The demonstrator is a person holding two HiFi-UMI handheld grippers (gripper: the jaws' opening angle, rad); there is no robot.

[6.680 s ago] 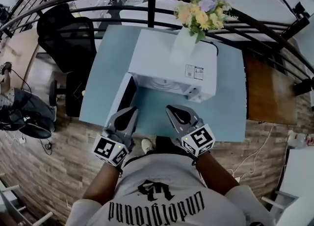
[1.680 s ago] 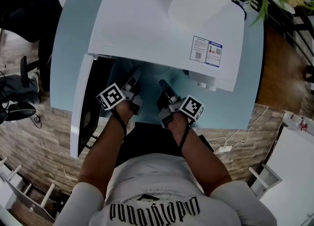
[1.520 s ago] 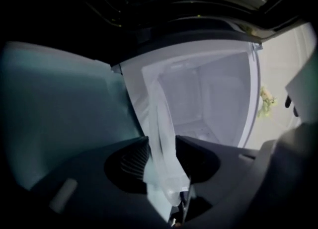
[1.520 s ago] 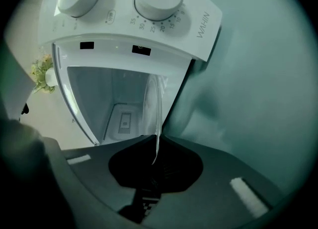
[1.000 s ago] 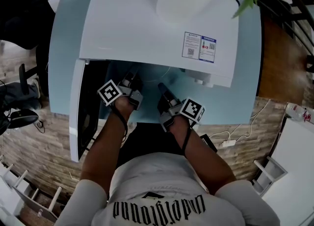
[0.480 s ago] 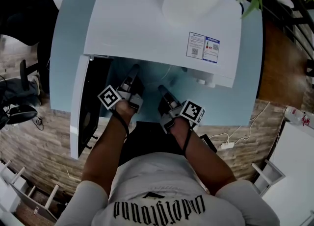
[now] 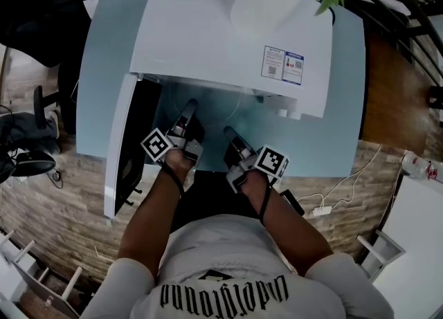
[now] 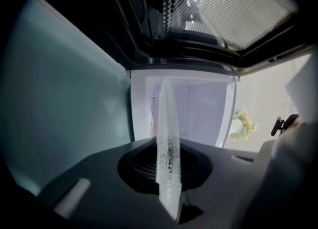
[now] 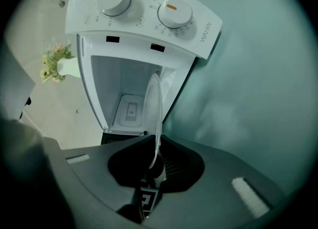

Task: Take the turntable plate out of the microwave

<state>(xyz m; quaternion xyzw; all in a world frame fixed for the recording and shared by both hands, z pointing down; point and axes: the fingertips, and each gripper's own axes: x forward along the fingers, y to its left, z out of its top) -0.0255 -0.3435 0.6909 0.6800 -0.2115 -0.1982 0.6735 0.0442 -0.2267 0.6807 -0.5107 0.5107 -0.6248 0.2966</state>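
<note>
Left hand-held gripper [image 7: 188, 108] just tightened, right hand-held gripper [image 7: 230, 133] eased slightly; both pinch the plate [image 9: 155, 114], now drawn back from the microwave [image 7: 228, 27], probably nearly out.

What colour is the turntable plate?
Colourless, clear: round glass turntable plate, best in the right gripper view.

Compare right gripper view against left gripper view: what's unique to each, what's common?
Right gripper view only: the microwave's control panel with its two dials.
Left gripper view only: the open door's mesh window, across the top of the picture.
Both: the glass turntable plate seen edge-on, clamped by the right gripper and the left gripper. The left jaws have just closed in, while the right's have eased slightly. Both views also show the open cavity and the flowers off to one side.
</note>
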